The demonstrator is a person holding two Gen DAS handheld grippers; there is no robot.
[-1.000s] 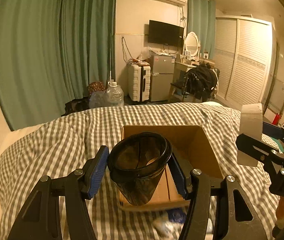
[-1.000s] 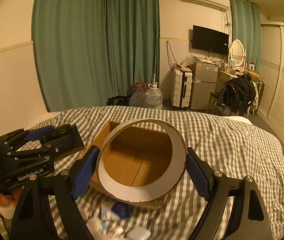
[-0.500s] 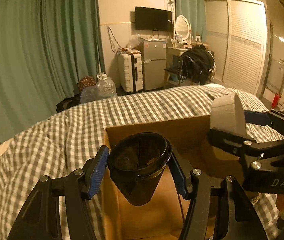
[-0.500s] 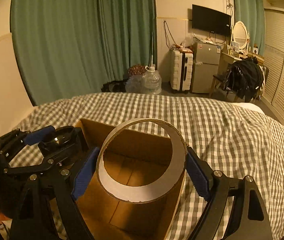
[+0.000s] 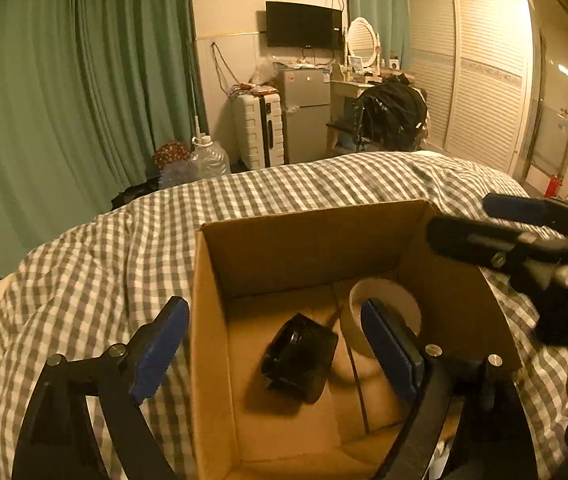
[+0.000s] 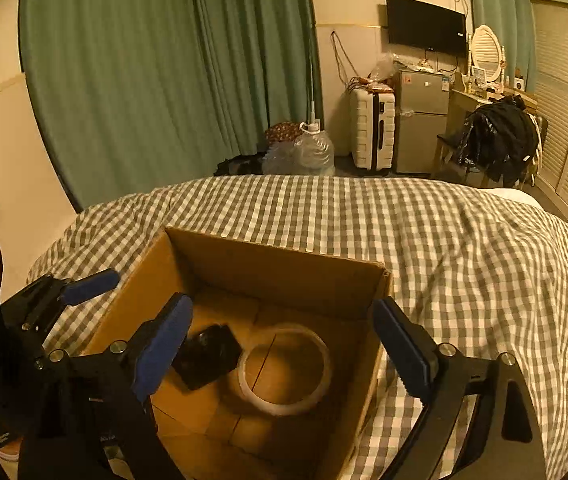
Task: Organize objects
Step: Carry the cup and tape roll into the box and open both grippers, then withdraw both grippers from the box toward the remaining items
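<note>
An open cardboard box (image 5: pixel 303 240) sits on the checked bed; it also shows in the right wrist view (image 6: pixel 284 268). A dark translucent cup (image 5: pixel 299 356) lies on its side on the box floor, also seen in the right wrist view (image 6: pixel 208 354). A roll of tape (image 5: pixel 383 312) lies beside it, to its right, and shows in the right wrist view (image 6: pixel 284 368). My left gripper (image 5: pixel 280 354) is open and empty above the box's left part. My right gripper (image 6: pixel 284 356) is open and empty above the tape.
The grey-and-white checked bedcover (image 6: pixel 463 248) spreads around the box. Beyond the bed are green curtains (image 5: pixel 84 80), a water jug (image 5: pixel 208 160), a white suitcase (image 5: pixel 258 128), a small fridge (image 5: pixel 307 112) and a chair with black clothes (image 5: pixel 391 116).
Both grippers opened. The cup dropped from the left gripper and the tape roll from the right gripper into the box, where they now lie.
</note>
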